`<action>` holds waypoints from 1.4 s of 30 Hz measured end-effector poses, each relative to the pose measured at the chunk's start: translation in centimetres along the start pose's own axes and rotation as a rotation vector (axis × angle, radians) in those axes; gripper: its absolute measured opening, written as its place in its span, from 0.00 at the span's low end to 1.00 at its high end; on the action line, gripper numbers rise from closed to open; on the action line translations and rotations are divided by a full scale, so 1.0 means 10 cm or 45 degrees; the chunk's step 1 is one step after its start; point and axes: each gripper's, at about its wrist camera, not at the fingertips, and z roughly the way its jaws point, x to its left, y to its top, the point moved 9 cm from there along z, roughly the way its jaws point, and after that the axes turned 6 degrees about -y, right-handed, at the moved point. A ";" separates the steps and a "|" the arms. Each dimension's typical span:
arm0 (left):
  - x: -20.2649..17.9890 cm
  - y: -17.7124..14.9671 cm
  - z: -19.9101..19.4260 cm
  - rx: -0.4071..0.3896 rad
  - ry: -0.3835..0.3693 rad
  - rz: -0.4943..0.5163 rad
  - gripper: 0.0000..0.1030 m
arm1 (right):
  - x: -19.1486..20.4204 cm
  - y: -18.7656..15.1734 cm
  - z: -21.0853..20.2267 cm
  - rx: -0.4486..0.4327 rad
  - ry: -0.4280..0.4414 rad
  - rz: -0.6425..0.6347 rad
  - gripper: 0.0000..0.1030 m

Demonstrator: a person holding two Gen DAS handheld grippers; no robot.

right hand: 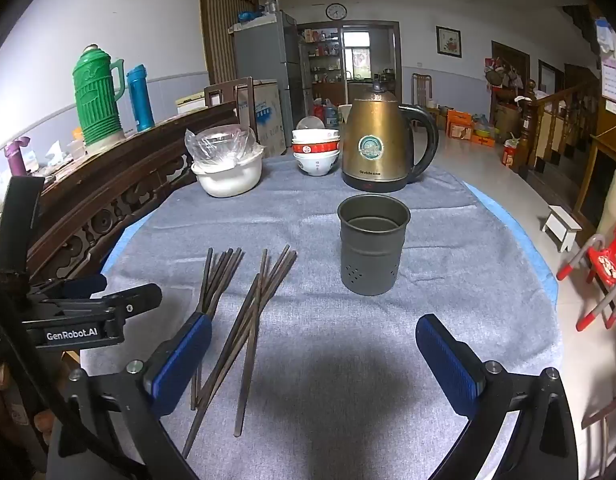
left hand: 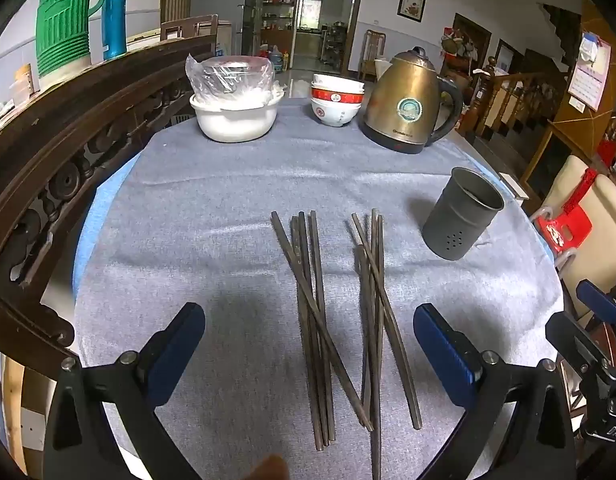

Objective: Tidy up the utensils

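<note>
Two loose bundles of dark chopsticks lie on the grey cloth, the left bundle (left hand: 308, 272) (right hand: 219, 276) and the right bundle (left hand: 374, 272) (right hand: 259, 300). A grey metal utensil cup (left hand: 462, 216) (right hand: 372, 244) stands upright and empty to their right. My left gripper (left hand: 309, 312) hovers open over the near half of both bundles, holding nothing. My right gripper (right hand: 314, 324) hangs open over bare cloth in front of the cup, its left finger (right hand: 179, 356) crossing the chopsticks' near ends. Each gripper shows at the edge of the other's view.
At the table's far side stand a brass kettle (left hand: 408, 104) (right hand: 382, 148), stacked bowls (left hand: 336, 100) (right hand: 316, 152) and a white bowl with a plastic-wrapped dish (left hand: 235, 112) (right hand: 227, 168). A carved wooden rail (left hand: 67, 152) runs along the left. A red stool (right hand: 608, 260) sits right of the table.
</note>
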 end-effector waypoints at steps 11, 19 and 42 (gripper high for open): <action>-0.01 0.00 -0.01 0.012 -0.002 -0.004 1.00 | 0.00 0.01 0.00 -0.004 -0.007 -0.004 1.00; 0.00 -0.01 0.02 0.009 -0.002 -0.001 1.00 | 0.01 0.01 0.00 -0.002 -0.008 -0.008 1.00; -0.04 -0.04 0.01 0.007 -0.022 -0.007 1.00 | 0.00 -0.01 0.01 0.005 -0.014 -0.011 1.00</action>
